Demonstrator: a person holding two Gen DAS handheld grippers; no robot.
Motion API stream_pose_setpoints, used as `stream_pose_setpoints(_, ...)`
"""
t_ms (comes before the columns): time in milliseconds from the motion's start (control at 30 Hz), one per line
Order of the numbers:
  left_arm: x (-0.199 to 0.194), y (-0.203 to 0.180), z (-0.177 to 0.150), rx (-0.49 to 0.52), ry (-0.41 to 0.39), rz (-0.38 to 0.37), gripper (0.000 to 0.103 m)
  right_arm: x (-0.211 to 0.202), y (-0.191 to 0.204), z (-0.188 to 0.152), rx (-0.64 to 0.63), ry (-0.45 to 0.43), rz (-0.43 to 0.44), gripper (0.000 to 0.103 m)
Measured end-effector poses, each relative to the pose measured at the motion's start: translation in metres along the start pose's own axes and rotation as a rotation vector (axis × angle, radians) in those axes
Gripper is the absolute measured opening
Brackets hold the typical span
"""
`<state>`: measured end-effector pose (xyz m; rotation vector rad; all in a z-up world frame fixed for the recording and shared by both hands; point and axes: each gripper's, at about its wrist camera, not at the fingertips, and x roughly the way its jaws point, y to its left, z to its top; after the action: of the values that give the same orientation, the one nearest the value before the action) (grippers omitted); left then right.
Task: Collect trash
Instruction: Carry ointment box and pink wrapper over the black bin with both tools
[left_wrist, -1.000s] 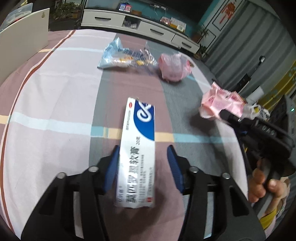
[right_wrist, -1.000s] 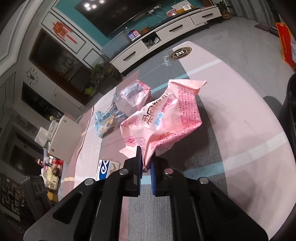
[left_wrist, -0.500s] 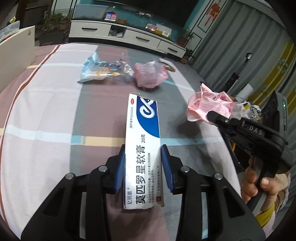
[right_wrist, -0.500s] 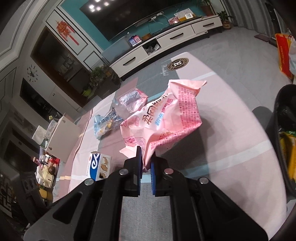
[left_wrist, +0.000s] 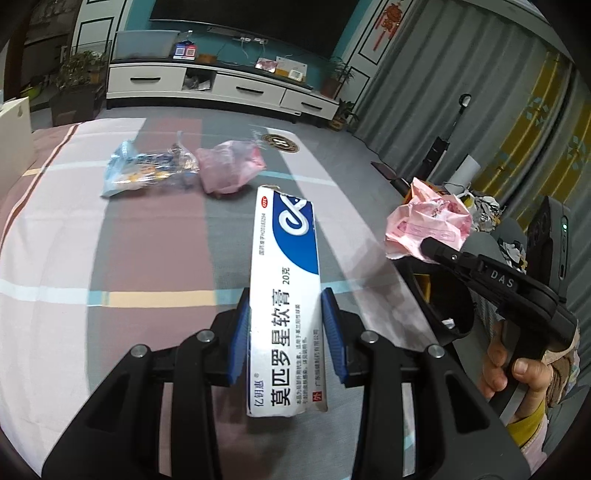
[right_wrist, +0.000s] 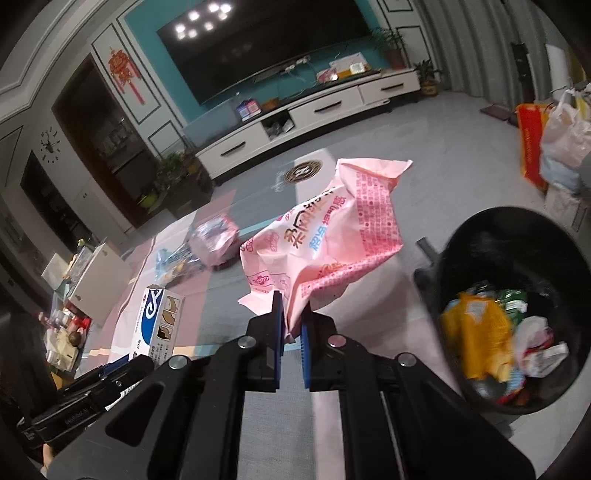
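My left gripper (left_wrist: 286, 325) is shut on a long white and blue ointment box (left_wrist: 286, 295), held lifted above the striped cloth surface (left_wrist: 92, 258). My right gripper (right_wrist: 291, 326) is shut on a crumpled pink wrapper (right_wrist: 332, 236), raised off the surface. In the left wrist view the same pink wrapper (left_wrist: 428, 221) hangs from the right gripper at the right, with a hand (left_wrist: 513, 373) on its handle. The ointment box (right_wrist: 159, 321) shows at the left of the right wrist view. A black trash bin (right_wrist: 480, 236) with trash inside stands at the right, below the wrapper's level.
A blue snack bag (left_wrist: 147, 170) and a pink plastic bag (left_wrist: 231, 166) lie further back on the cloth. A white cabinet (left_wrist: 13, 144) stands at the left edge. A TV stand (left_wrist: 221, 86) lines the far wall. Bags (right_wrist: 561, 140) sit behind the bin.
Both grippers rose and swung right with their loads. The left jaws closed onto the box. The trash bin came into the right wrist view.
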<state>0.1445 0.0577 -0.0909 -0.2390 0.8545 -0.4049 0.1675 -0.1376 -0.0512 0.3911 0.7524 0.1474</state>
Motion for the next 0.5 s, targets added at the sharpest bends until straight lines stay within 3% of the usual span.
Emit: stream_pose_setpoints(500, 0.034, -0.102, 0.016, 0.122, 0.016, -0.069, 0.038, -0.056, -0.067, 0.003, 0.048, -0.101, -0.083, 0.009)
